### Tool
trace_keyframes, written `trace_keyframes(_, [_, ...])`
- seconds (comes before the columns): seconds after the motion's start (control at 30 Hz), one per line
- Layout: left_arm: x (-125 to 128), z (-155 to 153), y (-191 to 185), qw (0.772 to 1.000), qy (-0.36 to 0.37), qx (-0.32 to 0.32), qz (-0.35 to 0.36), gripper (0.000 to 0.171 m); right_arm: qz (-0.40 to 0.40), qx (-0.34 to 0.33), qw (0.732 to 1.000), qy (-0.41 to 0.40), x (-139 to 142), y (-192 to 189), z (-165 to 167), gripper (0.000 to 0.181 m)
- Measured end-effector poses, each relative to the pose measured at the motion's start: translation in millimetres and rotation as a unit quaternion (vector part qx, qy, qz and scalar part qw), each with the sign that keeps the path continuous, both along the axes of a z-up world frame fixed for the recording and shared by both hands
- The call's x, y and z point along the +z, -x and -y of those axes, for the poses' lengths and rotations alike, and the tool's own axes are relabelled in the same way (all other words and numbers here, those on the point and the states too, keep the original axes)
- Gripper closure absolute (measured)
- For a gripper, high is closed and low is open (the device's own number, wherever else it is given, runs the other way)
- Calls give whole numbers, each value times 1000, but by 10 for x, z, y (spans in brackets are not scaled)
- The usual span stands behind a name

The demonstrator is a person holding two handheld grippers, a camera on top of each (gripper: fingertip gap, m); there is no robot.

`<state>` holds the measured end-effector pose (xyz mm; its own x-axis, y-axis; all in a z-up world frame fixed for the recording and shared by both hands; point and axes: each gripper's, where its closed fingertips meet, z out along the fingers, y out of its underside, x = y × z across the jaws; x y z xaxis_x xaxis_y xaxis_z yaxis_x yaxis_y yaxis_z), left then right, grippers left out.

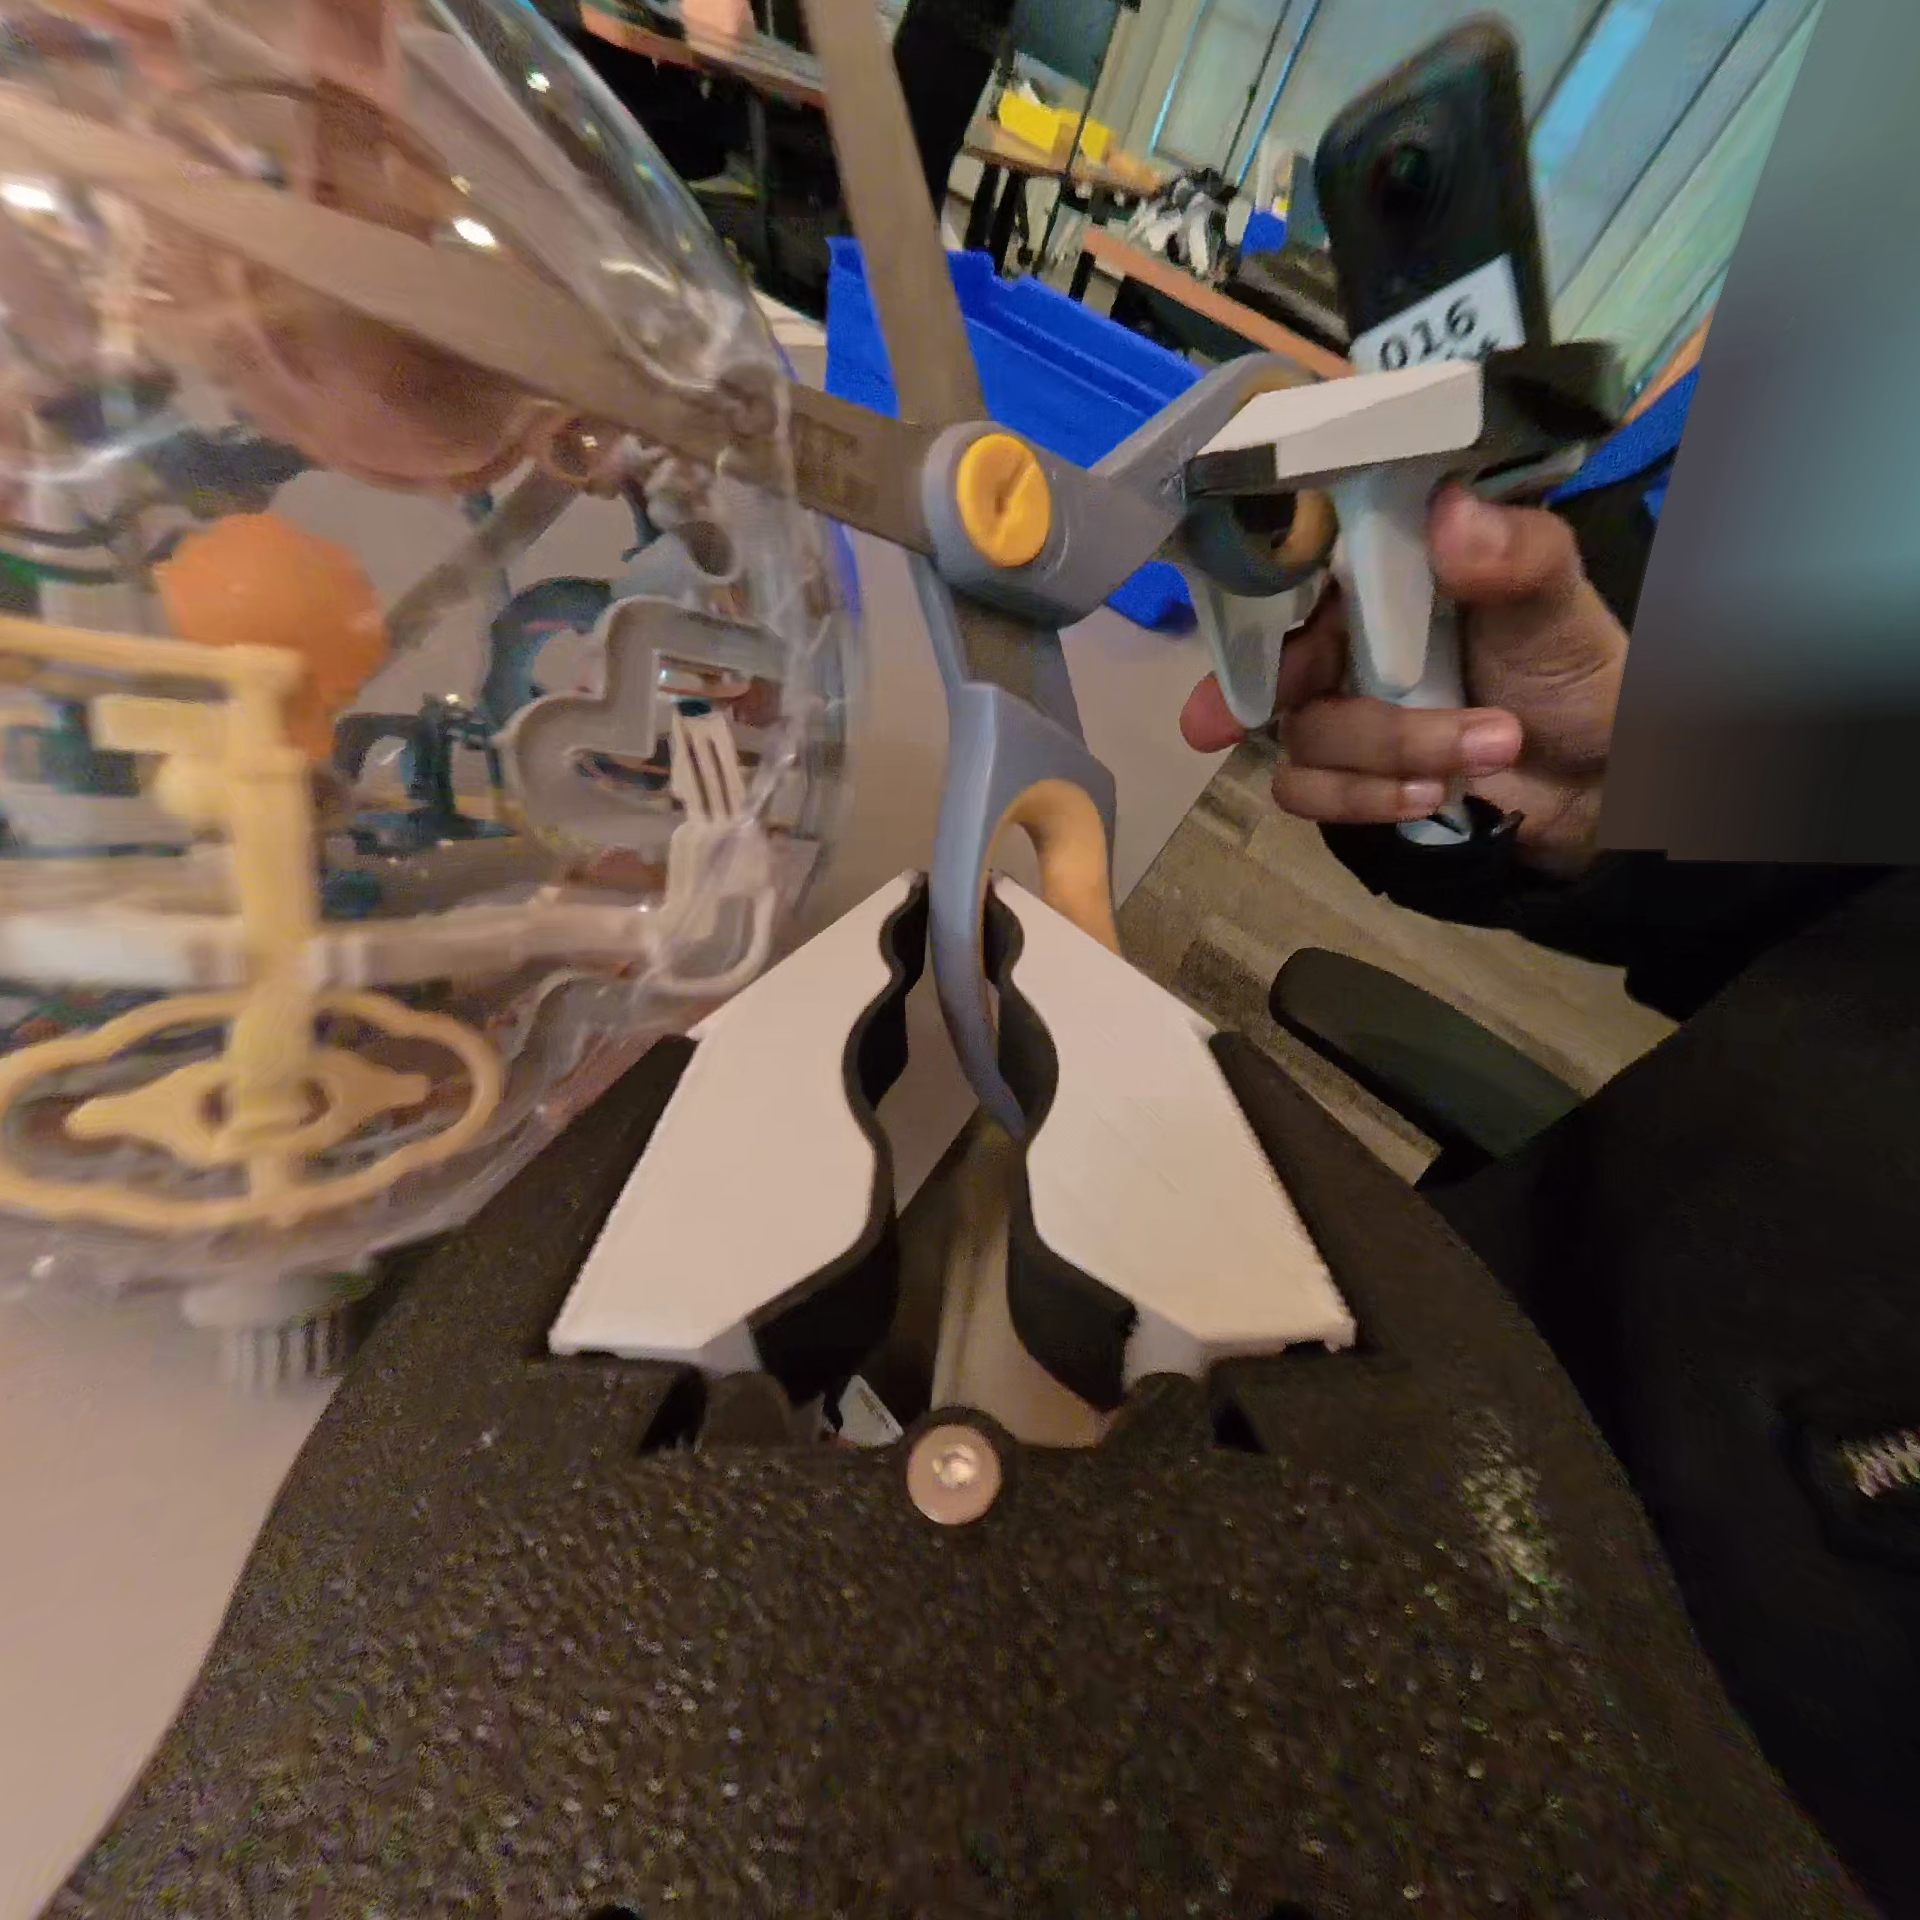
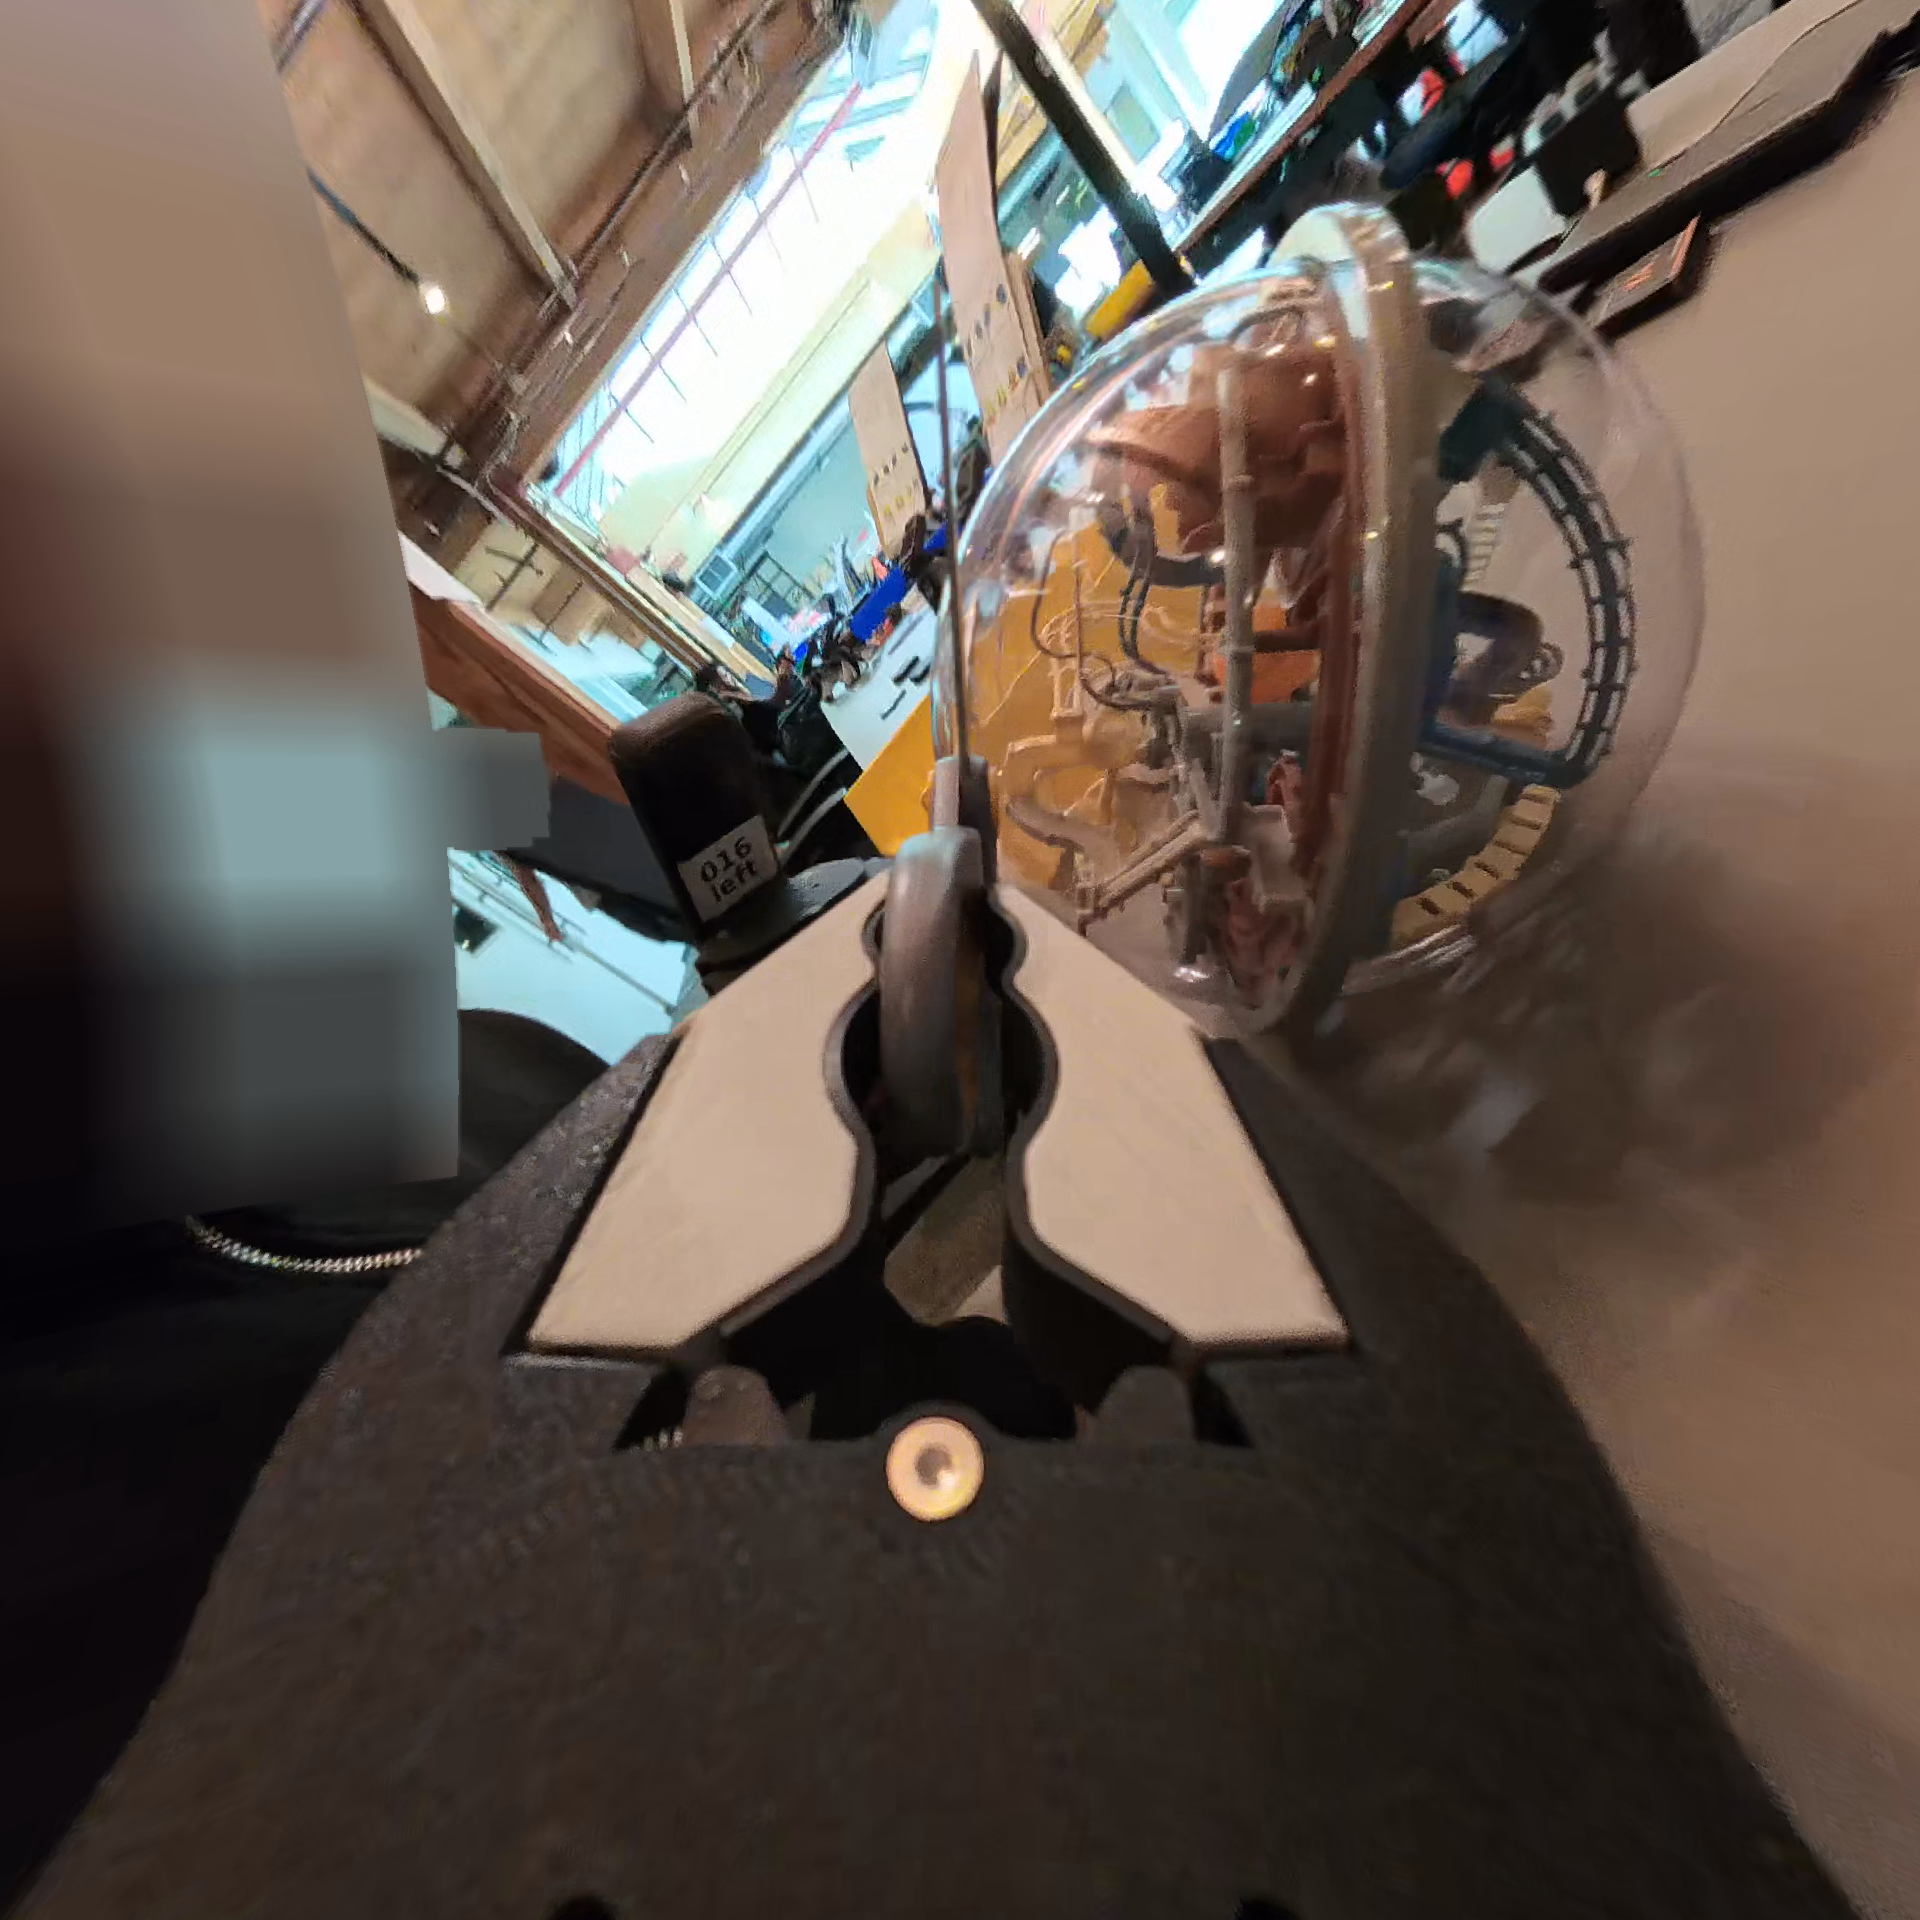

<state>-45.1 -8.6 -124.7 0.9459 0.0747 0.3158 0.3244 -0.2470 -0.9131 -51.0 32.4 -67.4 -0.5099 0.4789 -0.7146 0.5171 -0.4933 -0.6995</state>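
Note:
A pair of grey scissors with an orange pivot point(image 1: 1001, 499) is held open between both grippers. My left gripper point(image 1: 956, 896) is shut on the lower grey handle point(image 1: 971, 935). My right gripper point(image 1: 1236, 499), held by a hand point(image 1: 1455, 727), is shut on the other handle loop; in the right wrist view it point(image 2: 940, 883) clamps that grey loop point(image 2: 925, 997). One blade point(image 1: 894, 208) points up, the other point(image 1: 499, 312) runs left across a clear plastic maze ball point(image 1: 364, 675). The ball point(image 2: 1330, 644) rests on the table just right of my right gripper.
A pale table point(image 1: 104, 1507) carries the ball. A blue bin point(image 1: 1049, 353) stands behind the scissors. A black chair armrest point(image 1: 1423, 1049) and carpeted floor point(image 1: 1299, 883) lie to the right. Dark flat boxes point(image 2: 1662, 156) sit at the table's far end. Spacing between my two grippers at the tips: around 7 cm.

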Motion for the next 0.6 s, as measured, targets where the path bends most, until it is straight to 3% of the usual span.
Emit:
trace_keyframes(0.13, [119,230,79,1000,-11,22,-13,162,-20,-17,1000,-7,-18,-5,-11,171])
trace_keyframes(0.2, [306,368,149,999,-36,30,-25,162,-25,-22,999,-4,-9,-2,-21,171])
trace_keyframes(0.3, [691,601,471,990,-93,92,-49,158,-31,-29,999,13,-4,-1,-67,171])
trace_keyframes(0.37, [916,736,761,977,-123,154,-77,148,-36,-36,999,20,2,-8,-91,171])
trace_keyframes(0.43, [1052,749,935,972,-118,174,-108,130,-43,-45,998,19,8,-18,-113,171])
trace_keyframes(0.6, [1106,486,1393,963,-36,198,-177,89,-67,-83,994,23,30,-46,-204,171])
